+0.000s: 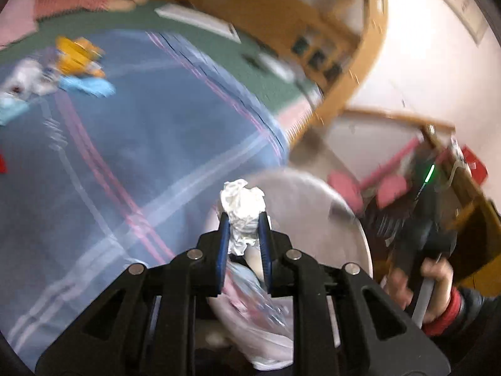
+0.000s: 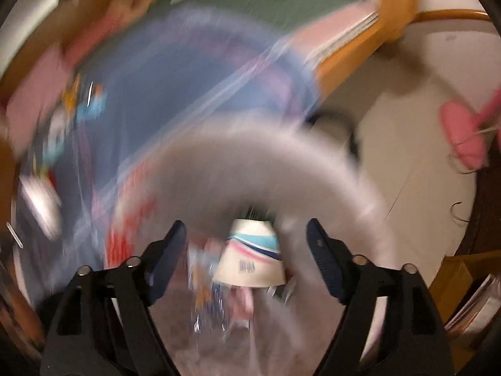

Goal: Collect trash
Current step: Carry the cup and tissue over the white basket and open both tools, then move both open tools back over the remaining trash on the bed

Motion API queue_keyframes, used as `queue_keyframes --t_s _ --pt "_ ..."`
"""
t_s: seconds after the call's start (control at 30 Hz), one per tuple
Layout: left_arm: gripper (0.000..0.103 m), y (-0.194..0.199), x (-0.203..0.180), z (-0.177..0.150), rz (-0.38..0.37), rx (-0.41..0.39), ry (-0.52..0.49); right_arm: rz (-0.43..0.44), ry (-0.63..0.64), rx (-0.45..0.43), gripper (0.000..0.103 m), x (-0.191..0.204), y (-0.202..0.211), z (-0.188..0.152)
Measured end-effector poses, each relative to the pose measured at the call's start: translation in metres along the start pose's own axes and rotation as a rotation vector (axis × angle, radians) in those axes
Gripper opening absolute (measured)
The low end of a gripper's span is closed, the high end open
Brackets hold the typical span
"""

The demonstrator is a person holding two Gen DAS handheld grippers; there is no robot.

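Left wrist view: the left gripper (image 1: 244, 219) has its blue-padded jaws clamped on a crumpled white paper wad (image 1: 242, 206), which bulges out above the fingertips and hangs over the edge of a round grey waste bin (image 1: 344, 206). Inside the bin, below the jaws, lies a heap of pale pink and clear plastic wrapping (image 1: 256, 310). Left of the bin spreads a blue blanket with pink and white stripes (image 1: 141, 144), and on its far left part sits a small cluster of litter: a yellow crinkled wrapper (image 1: 80, 54), a light-blue wrapper (image 1: 89, 86) touching it, and a white crumpled piece (image 1: 26, 78) just beside them. A green cover (image 1: 194, 40) borders the blanket, with a wooden bed frame (image 1: 350, 72) beyond it. At the right edge a hand (image 1: 435, 285) with a red cuff grips the handle of the right gripper's body.

Right wrist view, heavily blurred: the right gripper (image 2: 245, 241) has its jaws spread wide apart over the mouth of the grey bin (image 2: 260, 156). Between them, touching neither pad, is a white paper cup with teal and red stripes (image 2: 250, 257); it appears to be inside the bin, mouth downward, among blurred wrappers (image 2: 206, 291). A pink slipper (image 2: 460, 131) lies on the pale floor (image 2: 391, 144) to the right.
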State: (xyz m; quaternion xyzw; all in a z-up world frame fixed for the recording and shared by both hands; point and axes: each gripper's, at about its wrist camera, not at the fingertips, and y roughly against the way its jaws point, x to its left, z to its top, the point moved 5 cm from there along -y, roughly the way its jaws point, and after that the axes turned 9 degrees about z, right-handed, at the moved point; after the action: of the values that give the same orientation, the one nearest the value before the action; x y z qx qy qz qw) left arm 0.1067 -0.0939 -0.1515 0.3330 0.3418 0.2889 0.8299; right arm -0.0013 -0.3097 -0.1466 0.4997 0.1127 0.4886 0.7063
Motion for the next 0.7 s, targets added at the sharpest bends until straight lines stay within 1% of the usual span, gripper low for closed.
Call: queue_keyframes --t_s 0.07,0.1,0.13,0.17,0.2,0.23,0.27,0.3,0.37,0.43,0.47,0.5,0.53,0.57,0.6,0.63,0.67,0.7 --pt "0.020 -0.018 -0.024 -0.008 -0.058 0.052 -0.034 0.000 -0.015 -0.087 0.080 -0.003 0.018 0.014" --pt "0.029 -0.027 -0.036 -0.014 -0.073 0.080 -0.053 -0.002 -0.015 -0.113 0.080 -0.005 0.022 0.021" --pt "0.052 -0.034 -0.046 -0.019 -0.080 0.101 -0.071 -0.008 -0.010 -0.147 0.080 -0.006 0.029 0.026" --pt "0.068 -0.042 -0.054 -0.024 -0.083 0.126 -0.091 -0.015 -0.004 -0.166 0.081 -0.005 0.031 0.029" --pt "0.090 -0.051 -0.063 -0.030 -0.071 0.155 -0.120 -0.020 0.006 -0.184 0.081 -0.002 0.033 0.032" --pt "0.090 -0.055 -0.067 -0.032 -0.042 0.166 -0.143 -0.017 0.016 -0.189 0.081 0.001 0.031 0.037" --pt "0.090 -0.051 -0.066 -0.035 -0.024 0.160 -0.149 -0.015 0.031 -0.191 0.081 0.005 0.029 0.038" --pt "0.091 -0.044 -0.061 -0.031 -0.014 0.135 -0.135 -0.013 0.044 -0.189 0.082 0.011 0.026 0.039" --pt "0.091 -0.020 -0.034 -0.016 0.010 0.053 -0.063 0.004 0.077 -0.179 0.082 0.022 0.018 0.037" --pt "0.093 0.007 0.002 0.000 0.062 -0.025 0.016 0.020 0.110 -0.169 0.082 0.032 0.014 0.035" --pt "0.093 0.028 0.030 0.011 0.115 -0.084 0.078 0.025 0.122 -0.162 0.082 0.039 0.011 0.036" --pt "0.094 0.042 0.050 0.017 0.158 -0.116 0.119 0.039 0.143 -0.148 0.082 0.049 0.005 0.035" --pt "0.094 0.057 0.078 0.024 0.222 -0.147 0.175 0.051 0.158 -0.135 0.082 0.058 0.001 0.036" --pt "0.094 0.076 0.114 0.029 0.307 -0.170 0.252 0.066 0.177 -0.120 0.082 0.068 -0.003 0.037" --pt "0.094 0.084 0.137 0.033 0.362 -0.175 0.303 0.080 0.200 -0.104 0.082 0.080 -0.008 0.037" --pt "0.094 0.096 0.169 0.033 0.432 -0.181 0.373 0.100 0.239 -0.071 0.082 0.102 -0.020 0.037" --pt "0.094 0.110 0.195 0.031 0.494 -0.194 0.436 0.116 0.260 -0.052 0.082 0.115 -0.026 0.036" --pt "0.094 0.131 0.234 0.024 0.605 -0.229 0.532 0.155 0.293 -0.025 0.082 0.141 -0.038 0.035"
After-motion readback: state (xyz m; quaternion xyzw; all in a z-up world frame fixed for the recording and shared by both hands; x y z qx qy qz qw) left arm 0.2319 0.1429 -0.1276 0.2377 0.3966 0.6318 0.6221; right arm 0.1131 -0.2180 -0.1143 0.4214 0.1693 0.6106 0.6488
